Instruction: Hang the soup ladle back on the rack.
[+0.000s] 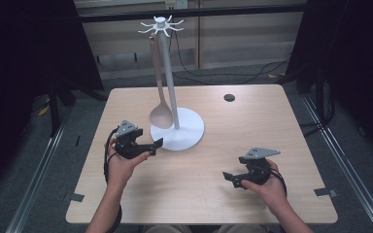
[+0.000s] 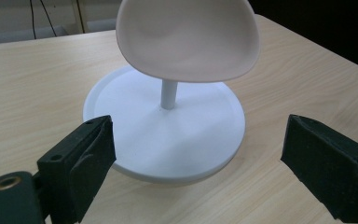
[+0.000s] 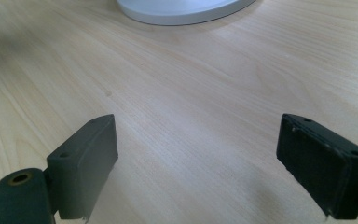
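On the left side of the bench (image 1: 126,194), the left tool (image 1: 151,145) is held in the person's left hand (image 1: 121,165), low over the wood. Its jaws are spread wide and hold nothing. It points toward the white stand (image 1: 177,131), and the jaw tips are just beside the edge of the round base. In the left gripper view, the base (image 2: 168,144) lies between the two black jaws and a little beyond them, and the thin white pole rises from its middle.

A pink spoon (image 1: 161,114) hangs from one of the hooks at the top of the stand. Its handle goes down along the pole, and its bowl hangs low, just above the base on the side of the left tool. In the left gripper view the bowl (image 2: 186,39) is directly ahead, higher than the jaws, with its hollow side turned to the camera. The tool does not touch it.

Further right, well apart from the stand, the right tool (image 1: 232,178) rests in the person's right hand (image 1: 267,187) near the front edge of the bench. Its jaws are also spread and empty. In the right gripper view there is bare wood between them, and the rim of the stand base (image 3: 182,14) is far ahead at the top.

A small dark round spot (image 1: 229,97) sits in the bench toward the far right.
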